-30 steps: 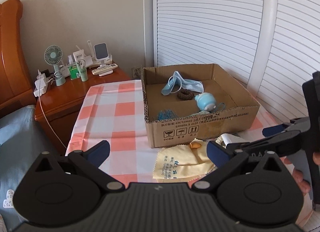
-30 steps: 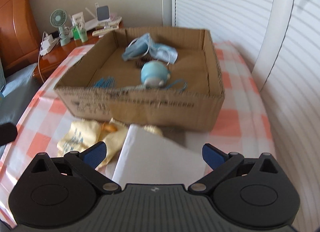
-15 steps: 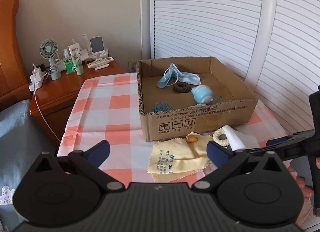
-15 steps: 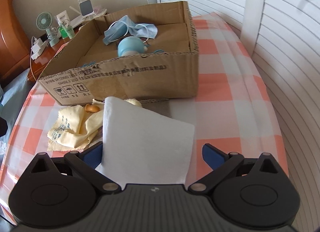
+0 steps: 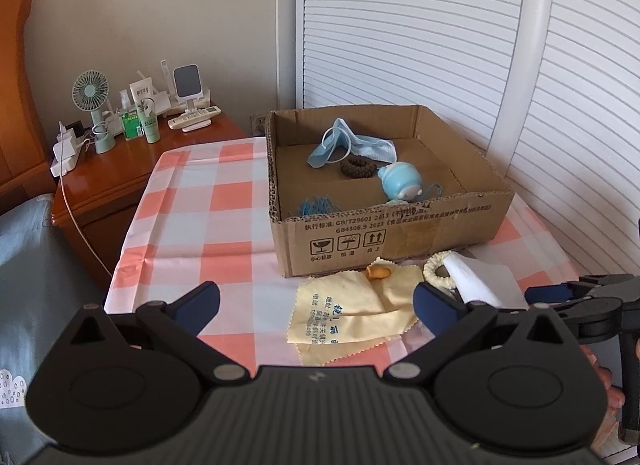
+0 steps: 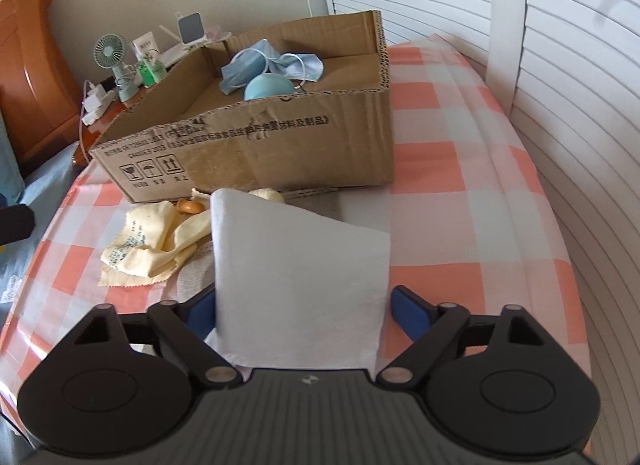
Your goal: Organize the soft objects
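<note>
A cardboard box (image 5: 400,241) (image 6: 280,145) stands on the checked table and holds a blue face mask (image 5: 352,145), a brown scrunchie (image 5: 358,167), a light blue plush (image 5: 400,181) and a blue tassel (image 5: 318,207). In front of it lie a yellow cloth (image 5: 352,313) (image 6: 152,241), a small orange piece (image 5: 378,273), a cream scrunchie (image 5: 436,271) and a white cloth (image 6: 300,273) (image 5: 480,281). My right gripper (image 6: 302,305) is open, with the white cloth lying between its fingers. My left gripper (image 5: 316,301) is open and empty, left of the yellow cloth.
A wooden nightstand (image 5: 120,169) at the back left carries a small fan (image 5: 92,105), bottles and a remote. A bed with blue bedding (image 5: 24,273) is at the left. White louvred doors (image 5: 440,25) stand behind and to the right of the table.
Both grippers have drawn back from the box and lower. The white cloth stays between the right fingers.
</note>
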Action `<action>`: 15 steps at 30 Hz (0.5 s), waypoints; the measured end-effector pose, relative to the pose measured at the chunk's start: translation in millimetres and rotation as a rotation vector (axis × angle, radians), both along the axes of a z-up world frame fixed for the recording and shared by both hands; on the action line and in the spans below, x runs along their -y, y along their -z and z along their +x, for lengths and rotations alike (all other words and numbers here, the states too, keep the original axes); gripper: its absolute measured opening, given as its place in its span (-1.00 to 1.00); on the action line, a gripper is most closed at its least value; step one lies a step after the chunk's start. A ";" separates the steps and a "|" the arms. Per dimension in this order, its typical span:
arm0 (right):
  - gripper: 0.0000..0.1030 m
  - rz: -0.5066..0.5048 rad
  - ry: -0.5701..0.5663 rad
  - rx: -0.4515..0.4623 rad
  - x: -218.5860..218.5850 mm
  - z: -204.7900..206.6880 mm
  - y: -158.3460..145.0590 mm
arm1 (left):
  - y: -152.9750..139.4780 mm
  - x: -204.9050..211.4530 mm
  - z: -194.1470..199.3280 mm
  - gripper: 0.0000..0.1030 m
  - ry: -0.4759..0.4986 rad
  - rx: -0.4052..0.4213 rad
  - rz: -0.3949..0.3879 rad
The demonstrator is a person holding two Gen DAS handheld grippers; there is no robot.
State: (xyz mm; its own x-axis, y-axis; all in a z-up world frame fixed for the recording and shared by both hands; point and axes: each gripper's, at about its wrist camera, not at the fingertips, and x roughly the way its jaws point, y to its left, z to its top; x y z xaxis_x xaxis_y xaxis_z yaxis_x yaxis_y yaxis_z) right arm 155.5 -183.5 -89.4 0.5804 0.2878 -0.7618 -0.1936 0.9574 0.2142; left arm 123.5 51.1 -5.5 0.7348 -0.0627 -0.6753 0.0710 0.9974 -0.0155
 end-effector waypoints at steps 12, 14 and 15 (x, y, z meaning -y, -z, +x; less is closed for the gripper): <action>-0.16 0.031 0.011 0.034 3.4 -8.6 -3.9 | 5.1 7.1 1.4 0.99 0.017 -0.017 0.011; -0.47 0.017 0.013 0.040 3.2 -9.9 -6.8 | 5.9 7.7 1.5 0.99 0.019 -0.020 0.016; -0.54 0.011 0.013 0.044 3.1 -10.5 -8.8 | 6.4 7.9 1.8 0.99 0.020 -0.022 0.019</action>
